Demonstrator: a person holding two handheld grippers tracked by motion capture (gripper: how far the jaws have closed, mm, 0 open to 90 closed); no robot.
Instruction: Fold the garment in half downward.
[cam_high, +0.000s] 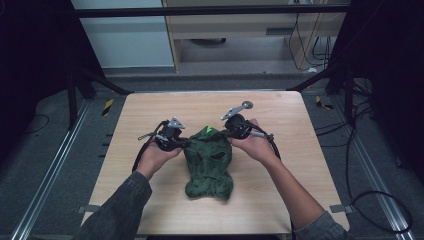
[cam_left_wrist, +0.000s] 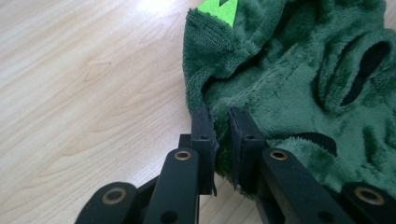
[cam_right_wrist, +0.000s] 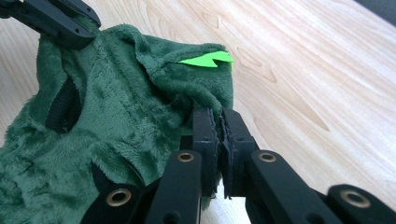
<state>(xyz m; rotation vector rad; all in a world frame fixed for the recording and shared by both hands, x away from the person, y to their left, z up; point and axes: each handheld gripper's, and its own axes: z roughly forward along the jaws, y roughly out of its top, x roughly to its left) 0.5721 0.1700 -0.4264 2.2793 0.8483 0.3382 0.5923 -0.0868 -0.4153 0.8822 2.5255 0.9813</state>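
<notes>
Currently I log one dark green plush garment (cam_high: 209, 165) near the middle of the wooden table (cam_high: 280, 115), its lower end resting on the wood. My left gripper (cam_high: 184, 143) is clamped on its left upper edge, and my right gripper (cam_high: 226, 134) is clamped on the right upper edge. Between them sits a bright green patch (cam_high: 209, 130). The garment shows dark slit openings (cam_left_wrist: 362, 70).

Dark grey sleeves (cam_high: 117, 207), black fingers (cam_left_wrist: 204, 140) with brass rivets, trailing black cables (cam_high: 142, 152)
</notes>
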